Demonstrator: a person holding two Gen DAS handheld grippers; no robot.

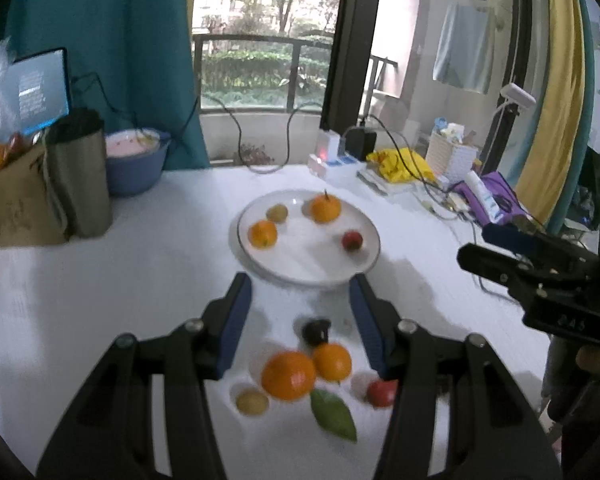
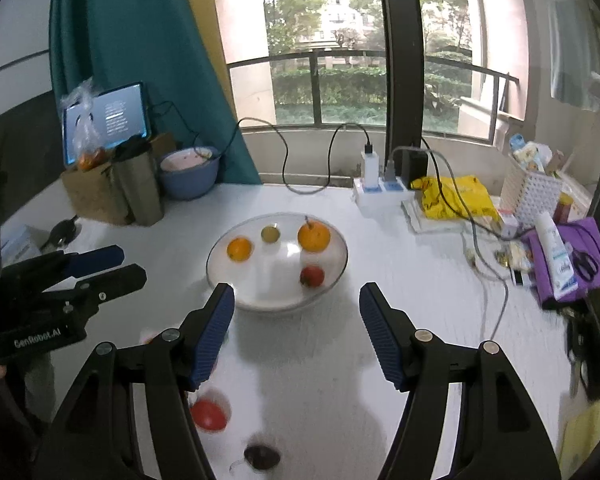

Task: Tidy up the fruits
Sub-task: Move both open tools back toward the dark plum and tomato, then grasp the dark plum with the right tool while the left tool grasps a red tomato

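A white plate [image 1: 308, 260] [image 2: 272, 280] sits mid-table and holds two oranges [image 1: 325, 208], a small yellow-green fruit [image 1: 277, 213] and a red fruit [image 1: 352, 240]. On the table nearer me lie a big orange [image 1: 288, 375], a smaller orange [image 1: 332, 361], a dark fruit [image 1: 316, 331] [image 2: 262, 456], a yellowish fruit [image 1: 252, 401], a red fruit [image 1: 381, 393] [image 2: 208, 414] and a green leaf [image 1: 334, 414]. My left gripper [image 1: 300, 280] [image 2: 130, 264] hovers open above these loose fruits, holding nothing. My right gripper [image 2: 297, 292] [image 1: 476, 246] is open and empty, just short of the plate.
At the back left stand a brown paper bag [image 2: 92, 196], a steel tumbler [image 2: 138, 184], a blue bowl [image 2: 188, 172] and a lit tablet [image 2: 108, 120]. A power strip [image 2: 380, 192] with cables, a yellow bag [image 2: 456, 196], a white basket [image 2: 534, 188] and a purple pouch [image 2: 560, 264] crowd the right side.
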